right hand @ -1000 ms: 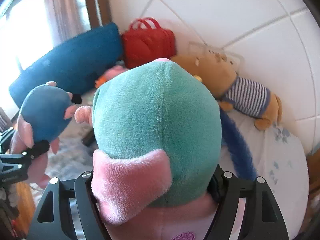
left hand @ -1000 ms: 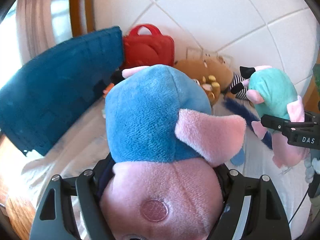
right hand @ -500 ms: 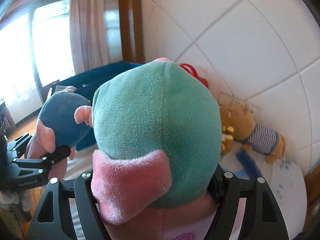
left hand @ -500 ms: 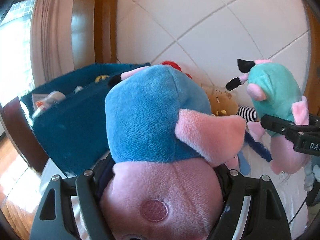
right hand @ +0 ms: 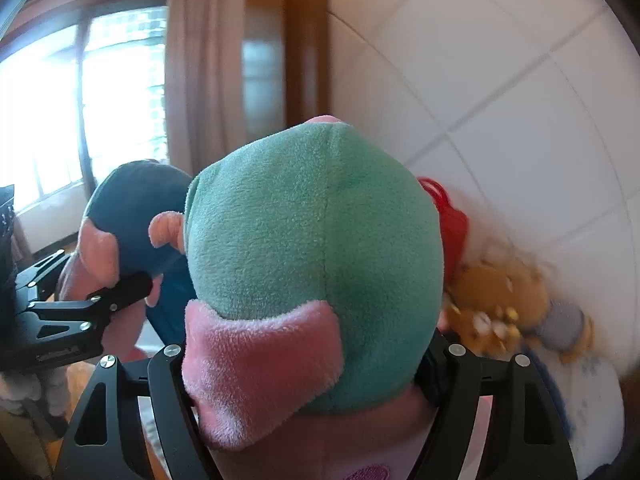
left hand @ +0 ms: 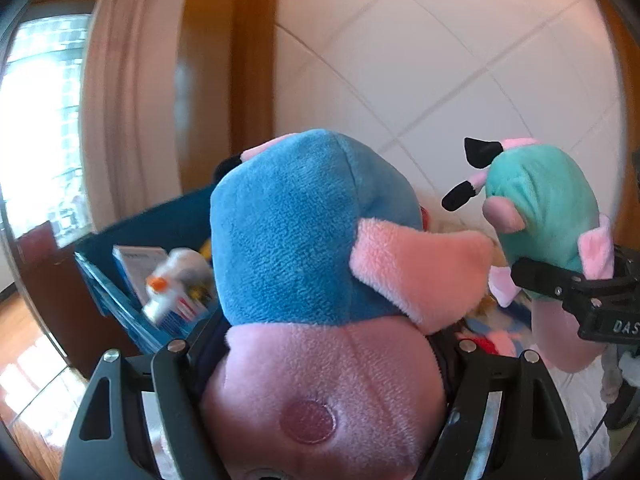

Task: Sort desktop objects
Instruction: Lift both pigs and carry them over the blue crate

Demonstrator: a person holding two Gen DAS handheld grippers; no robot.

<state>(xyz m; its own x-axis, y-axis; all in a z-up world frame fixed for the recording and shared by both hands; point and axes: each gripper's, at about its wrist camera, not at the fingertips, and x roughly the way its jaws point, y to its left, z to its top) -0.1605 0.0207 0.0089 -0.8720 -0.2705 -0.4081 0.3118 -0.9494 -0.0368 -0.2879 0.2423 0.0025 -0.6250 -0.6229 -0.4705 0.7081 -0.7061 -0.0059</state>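
Jaws of each gripper clamp one plush: blue plush (left hand: 308,232), green plush (right hand: 316,264).

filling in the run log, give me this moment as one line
left claw: shut on blue plush | right claw: shut on green plush | blue bin: left, below

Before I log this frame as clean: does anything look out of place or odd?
Nothing looks damaged or spilled. The only oddity: both plush pigs hang upside down, the blue-dressed pig in the left gripper and the green-dressed pig in the right gripper, each gripped near the head.
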